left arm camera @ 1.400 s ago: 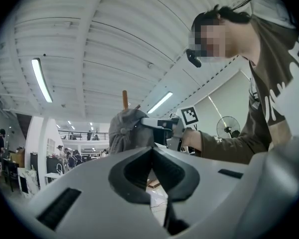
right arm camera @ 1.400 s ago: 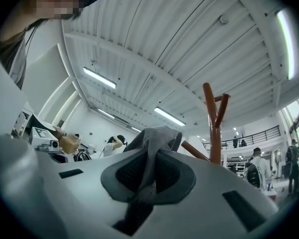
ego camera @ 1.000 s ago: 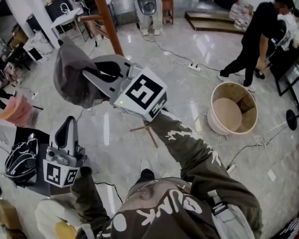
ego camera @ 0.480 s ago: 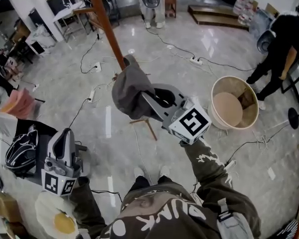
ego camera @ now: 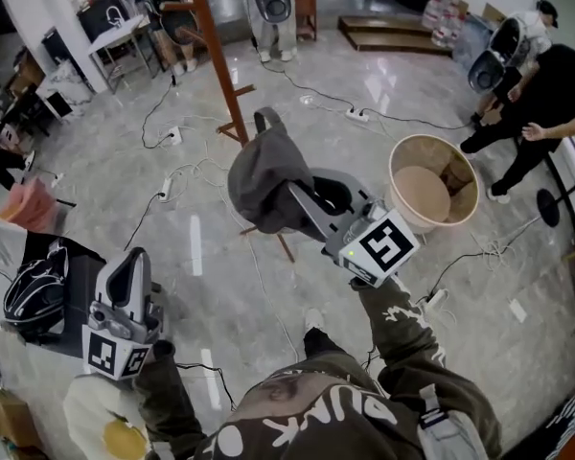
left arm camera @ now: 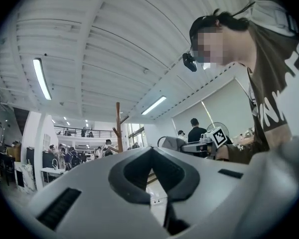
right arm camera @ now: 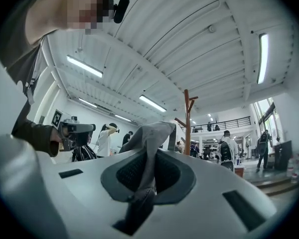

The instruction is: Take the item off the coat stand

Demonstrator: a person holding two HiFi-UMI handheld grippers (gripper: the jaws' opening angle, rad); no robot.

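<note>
As the grey cap [ego camera: 266, 182] is clamped in the right tool [ego camera: 305, 197], well apart from the coat stand [ego camera: 218, 65], the removal is judged done; only a set-down may be left. The left tool [ego camera: 125, 276] is held closed, empty.

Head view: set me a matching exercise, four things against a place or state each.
Things:
1 grey cap
2 left gripper
3 coat stand
4 round tub

States:
A jaws together, nothing between them
B brown, upright on the floor
C clamped by the right gripper
D beige, open-topped, on the floor

Pairs: 1-C, 2-A, 3-B, 4-D
</note>
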